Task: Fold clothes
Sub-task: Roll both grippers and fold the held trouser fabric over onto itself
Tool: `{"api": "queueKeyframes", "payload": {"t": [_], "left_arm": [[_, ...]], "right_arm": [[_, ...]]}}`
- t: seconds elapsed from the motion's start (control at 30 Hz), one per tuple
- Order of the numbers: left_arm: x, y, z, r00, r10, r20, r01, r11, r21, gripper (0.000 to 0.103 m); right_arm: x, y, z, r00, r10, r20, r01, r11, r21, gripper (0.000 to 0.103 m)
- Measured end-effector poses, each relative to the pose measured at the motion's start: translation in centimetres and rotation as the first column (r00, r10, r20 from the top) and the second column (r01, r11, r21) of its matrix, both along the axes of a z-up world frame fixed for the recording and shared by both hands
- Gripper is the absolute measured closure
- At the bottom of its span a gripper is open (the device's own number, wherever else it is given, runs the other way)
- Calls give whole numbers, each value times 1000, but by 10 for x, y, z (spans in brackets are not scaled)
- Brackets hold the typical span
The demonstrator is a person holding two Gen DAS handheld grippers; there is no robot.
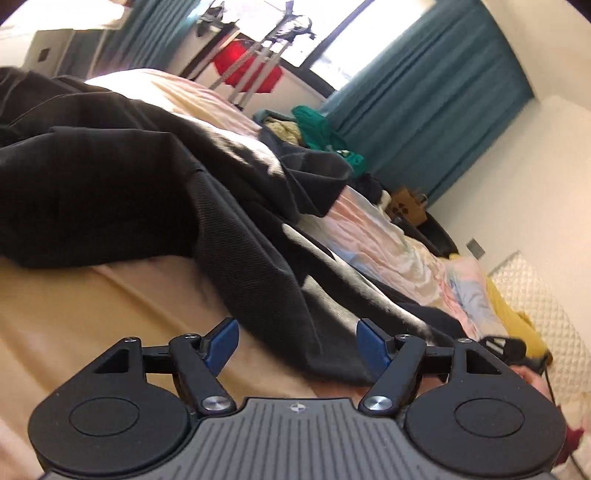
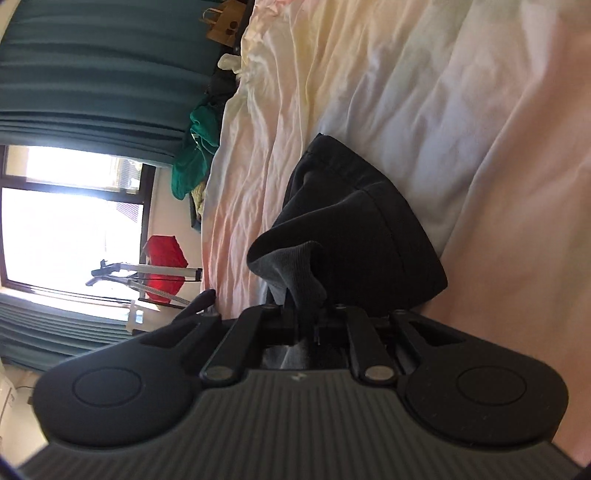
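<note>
A black garment (image 1: 155,192) lies spread and rumpled across the bed, its dark ribbed edge running down toward my left gripper (image 1: 295,338). The left gripper is open, its blue pads apart, hovering just short of the garment's near edge with nothing between them. In the right wrist view my right gripper (image 2: 303,314) is shut on a fold of the black garment (image 2: 354,229). The cloth bunches up from the jaws and drapes onto the pale sheet.
The bed has a tan blanket (image 1: 92,314) and a wrinkled pastel sheet (image 2: 406,92). A pile of green and other clothes (image 1: 314,129) lies at the far side. Teal curtains (image 1: 424,92), a window, a red item on a rack (image 2: 162,254) and a paper bag (image 2: 225,26) stand beyond.
</note>
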State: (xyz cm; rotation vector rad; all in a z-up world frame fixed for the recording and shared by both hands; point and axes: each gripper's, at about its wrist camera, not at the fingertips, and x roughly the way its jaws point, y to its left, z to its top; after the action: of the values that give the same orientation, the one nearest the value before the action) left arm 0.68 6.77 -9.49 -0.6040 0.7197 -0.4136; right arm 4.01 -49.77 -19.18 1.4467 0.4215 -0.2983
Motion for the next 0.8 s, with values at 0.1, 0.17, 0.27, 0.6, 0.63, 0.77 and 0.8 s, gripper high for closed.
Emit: {"api": "queueKeyframes", "payload": {"t": [0.1, 0.17, 0.27, 0.6, 0.63, 0.77, 0.8], "left_arm": [[7, 42, -4, 981, 162, -104, -174, 977, -122, 24], [8, 68, -10, 950, 267, -165, -295, 937, -186, 22], [9, 101, -31, 872, 373, -316, -464, 836, -294, 20], [19, 158, -74, 649, 587, -485, -761, 496, -418, 27], [25, 159, -74, 652, 593, -472, -758, 497, -422, 33], [39, 171, -79, 653, 584, -483, -757, 514, -403, 66], [41, 174, -79, 655, 575, -491, -755, 522, -397, 71]], "right_arm": [[-3, 5, -6, 1000, -17, -22, 17, 1000, 22, 79], [-3, 4, -9, 1000, -20, -15, 20, 999, 36, 72], [-3, 1, -13, 999, -23, 33, 20, 997, 76, 47], [-4, -12, -16, 994, -106, -3, 106, 993, 41, 39], [-2, -12, -14, 994, -106, -15, 106, 994, 5, 42], [6, -8, -4, 989, -109, -98, 91, 981, -173, 92], [6, -8, -2, 987, -121, -102, 99, 974, -203, 95]]}}
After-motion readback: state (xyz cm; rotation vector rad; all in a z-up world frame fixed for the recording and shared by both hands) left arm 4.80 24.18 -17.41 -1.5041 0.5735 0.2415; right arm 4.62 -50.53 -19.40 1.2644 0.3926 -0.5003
